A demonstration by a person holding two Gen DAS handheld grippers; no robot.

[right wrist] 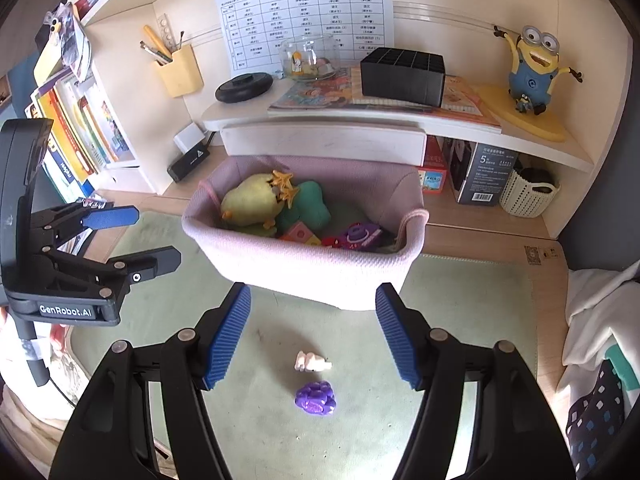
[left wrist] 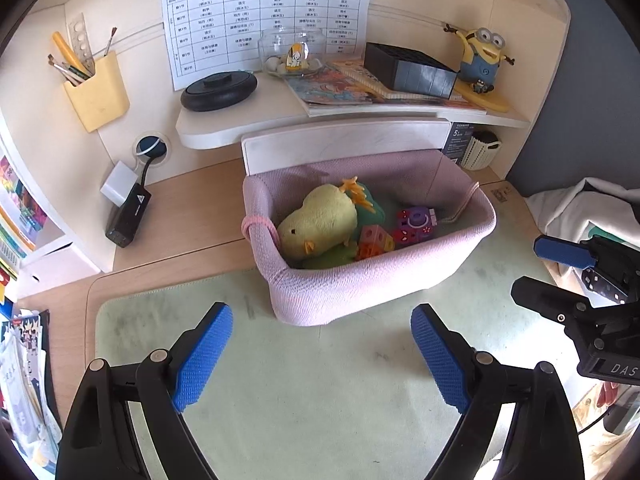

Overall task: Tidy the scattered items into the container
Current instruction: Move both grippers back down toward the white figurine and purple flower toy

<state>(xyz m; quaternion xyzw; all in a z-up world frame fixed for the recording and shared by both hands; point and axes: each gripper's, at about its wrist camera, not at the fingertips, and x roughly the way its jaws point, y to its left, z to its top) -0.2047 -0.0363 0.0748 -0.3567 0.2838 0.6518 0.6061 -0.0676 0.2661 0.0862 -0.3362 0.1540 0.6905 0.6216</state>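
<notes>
Left gripper and right gripper both spread wide with nothing between the blue ribbed pads, each held above the pale green felt desk mat. On the mat, between and below the right gripper's fingers: a small white and pink figurine, lying on its side, and just beside it, nearer the camera, a purple flower-shaped plastic toy. Farther back on the mat, the pink knitted fabric basket, holding a yellow plush chick, a green plush toy, coloured plastic cubes and a purple toy camera.
</notes>
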